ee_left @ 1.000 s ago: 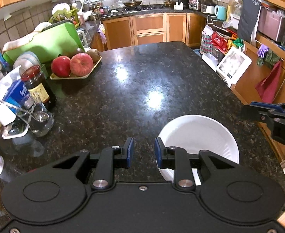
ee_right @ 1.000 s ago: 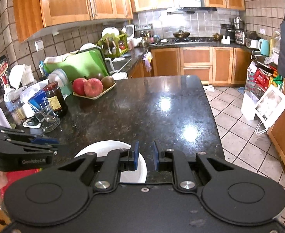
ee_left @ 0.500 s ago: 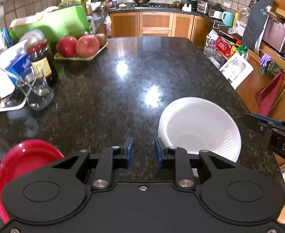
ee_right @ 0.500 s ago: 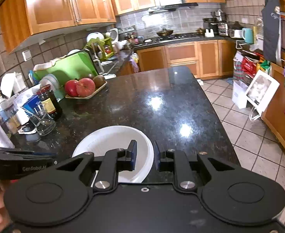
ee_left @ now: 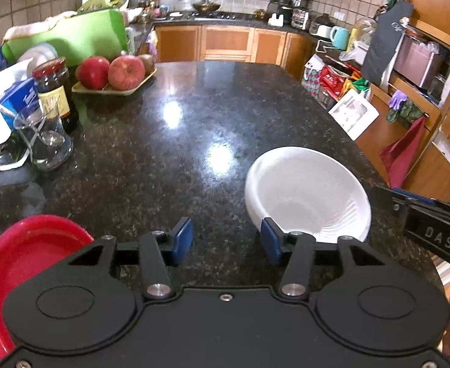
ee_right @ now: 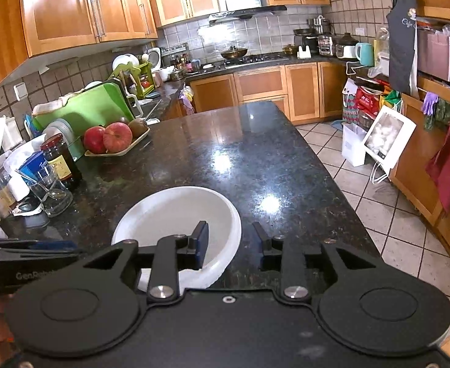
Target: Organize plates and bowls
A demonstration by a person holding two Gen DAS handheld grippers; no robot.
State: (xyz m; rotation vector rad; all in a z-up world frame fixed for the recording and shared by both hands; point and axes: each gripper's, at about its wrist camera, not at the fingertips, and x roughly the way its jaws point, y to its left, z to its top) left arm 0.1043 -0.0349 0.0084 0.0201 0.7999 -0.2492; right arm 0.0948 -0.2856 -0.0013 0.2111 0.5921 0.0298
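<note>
white bowl, one; red plate, one.

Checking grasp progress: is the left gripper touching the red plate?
Apart. In the left wrist view, the opening left gripper has only bare countertop between its fingers; the red plate sits off leftward.

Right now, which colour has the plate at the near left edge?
Red plate, clearest in the left wrist view.
</note>
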